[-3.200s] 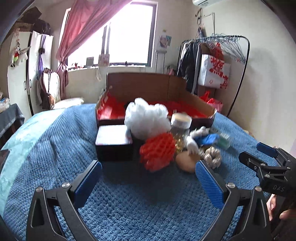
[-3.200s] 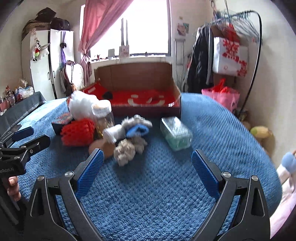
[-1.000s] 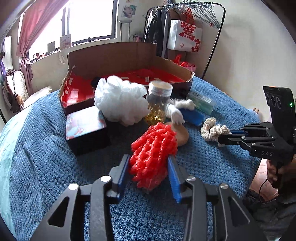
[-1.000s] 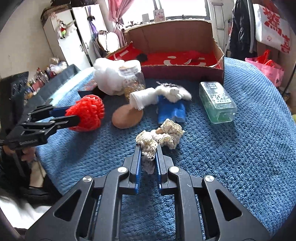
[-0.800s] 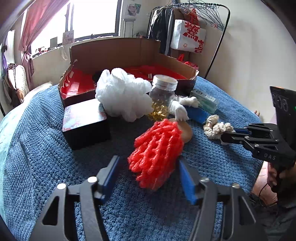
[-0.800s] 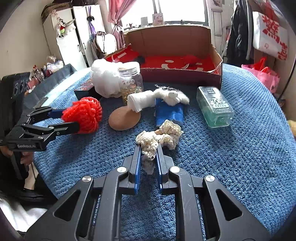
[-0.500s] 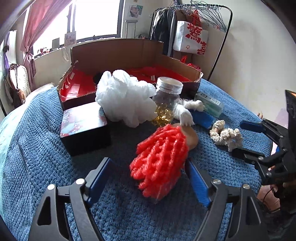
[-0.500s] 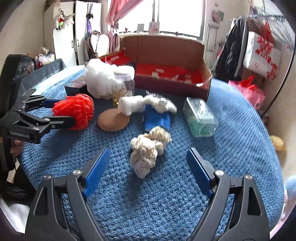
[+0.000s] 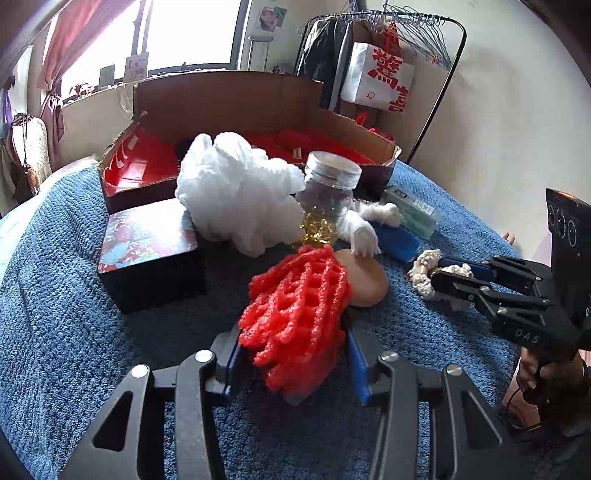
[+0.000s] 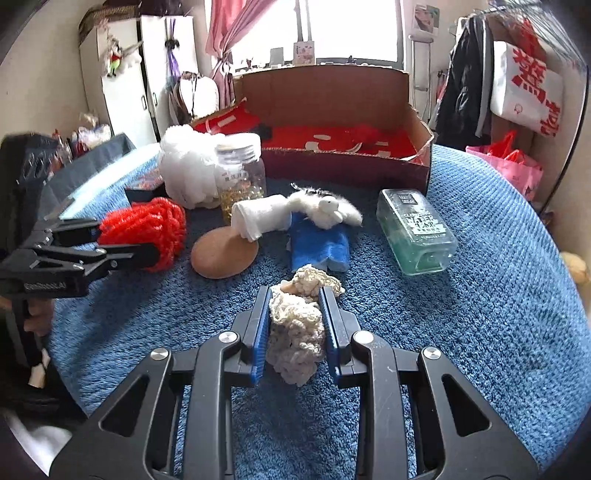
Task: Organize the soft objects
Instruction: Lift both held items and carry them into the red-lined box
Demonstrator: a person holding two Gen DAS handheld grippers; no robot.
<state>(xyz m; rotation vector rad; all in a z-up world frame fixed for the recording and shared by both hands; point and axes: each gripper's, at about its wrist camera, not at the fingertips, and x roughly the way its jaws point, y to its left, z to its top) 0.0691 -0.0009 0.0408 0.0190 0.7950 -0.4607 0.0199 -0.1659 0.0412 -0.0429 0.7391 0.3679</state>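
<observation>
Red mesh pouf (image 9: 299, 317) near left, cream scrunchie (image 10: 295, 325) near right, both on blue bed (image 10: 480, 295), each between closing jaws. Squeeze gently, lift straight, carry to far box (image 10: 332, 96).

This was a bedroom in a home. A blue knitted blanket (image 10: 480, 295) covered the bed that served as the work surface. Behind it, a pink curtain (image 10: 236, 33) hung by a bright window (image 9: 192, 33). 1 white wardrobe (image 10: 122, 85) stood left, and a clothes rack (image 9: 417, 33) with hangers and jackets stood right.
</observation>
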